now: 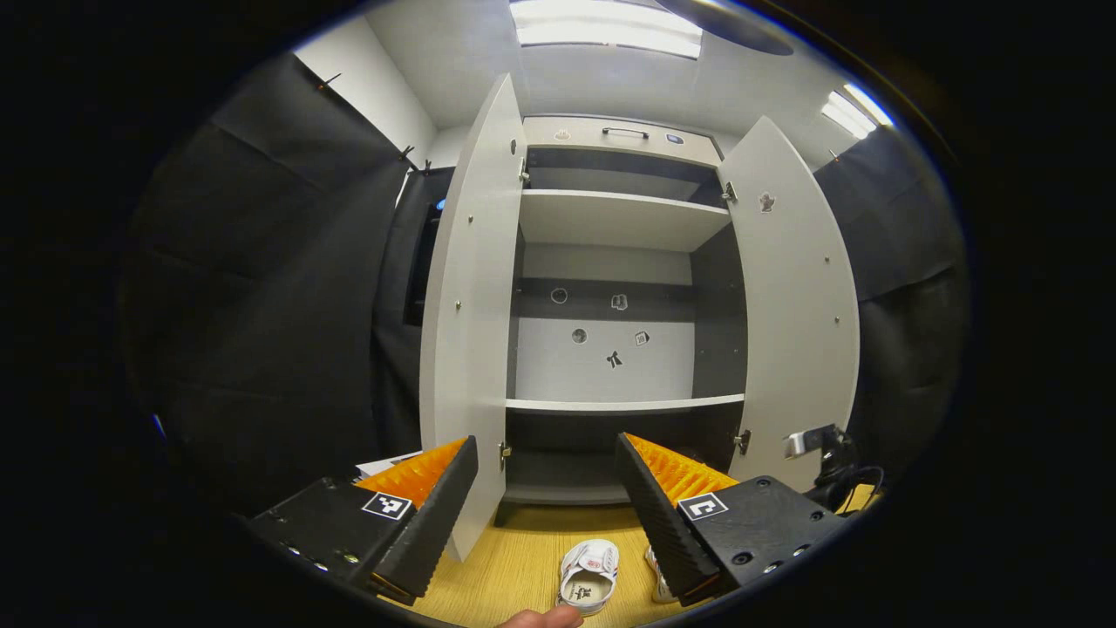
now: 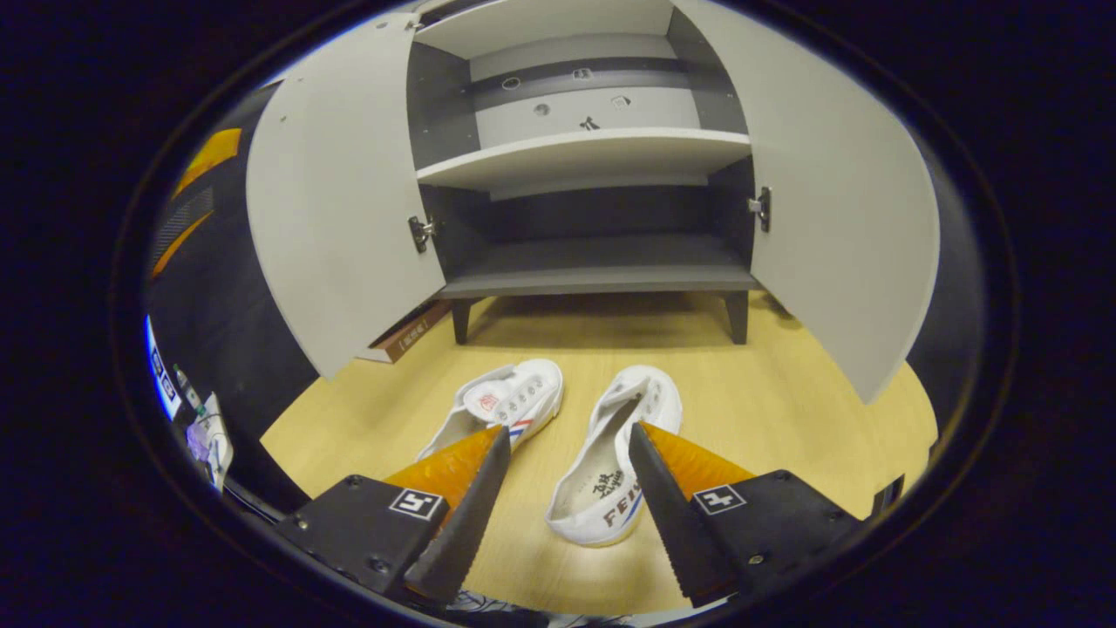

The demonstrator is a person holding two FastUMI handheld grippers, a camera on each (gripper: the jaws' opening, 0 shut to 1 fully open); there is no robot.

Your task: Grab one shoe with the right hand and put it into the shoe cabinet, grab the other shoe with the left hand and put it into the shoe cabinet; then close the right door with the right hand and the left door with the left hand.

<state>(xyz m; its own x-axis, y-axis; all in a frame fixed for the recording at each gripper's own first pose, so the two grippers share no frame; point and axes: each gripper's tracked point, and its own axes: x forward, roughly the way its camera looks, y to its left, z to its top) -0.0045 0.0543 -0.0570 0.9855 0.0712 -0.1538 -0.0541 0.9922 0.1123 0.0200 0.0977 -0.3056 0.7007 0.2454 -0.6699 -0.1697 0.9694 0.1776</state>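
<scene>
On wood floor (image 2: 767,410) before the shoe cabinet (image 2: 602,262), both doors wide, lie 2 white shoes: left shoe (image 2: 506,406), right shoe (image 2: 615,453). Right gripper (image 2: 567,484) hangs over right shoe, fingers apart, not touching. Left gripper (image 1: 545,488) spread too, w/ nothing held.

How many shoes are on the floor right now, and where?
2. Both lie side by side on the wooden floor in front of the open cabinet: the left shoe and the right shoe, which sits just ahead of the open right tool.
</scene>
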